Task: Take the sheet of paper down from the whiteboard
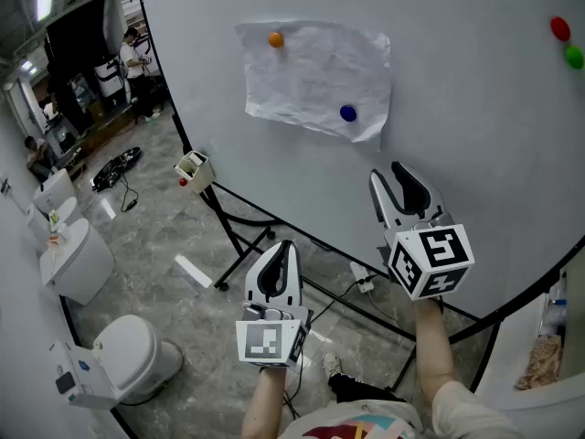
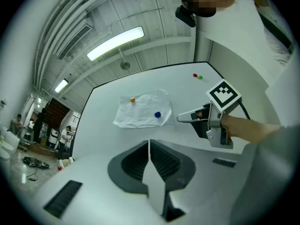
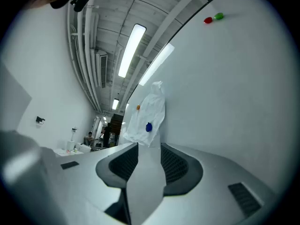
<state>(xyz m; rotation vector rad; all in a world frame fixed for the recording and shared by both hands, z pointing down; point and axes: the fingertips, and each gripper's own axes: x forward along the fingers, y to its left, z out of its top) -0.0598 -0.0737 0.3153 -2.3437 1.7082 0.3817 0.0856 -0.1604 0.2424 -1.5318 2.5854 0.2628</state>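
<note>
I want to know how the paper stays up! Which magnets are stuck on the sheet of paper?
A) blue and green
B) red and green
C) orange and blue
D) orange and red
C: the orange magnet sits near the top left of the sheet of paper and the blue magnet near its lower right. The red magnet and the green magnet are off on the bare whiteboard.

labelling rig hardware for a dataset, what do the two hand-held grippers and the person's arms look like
Both the left hand-held gripper and right hand-held gripper have white tapered shells with black ribbed pads. Each carries a white cube printed with black square markers. The person wears a white short sleeve.
</note>
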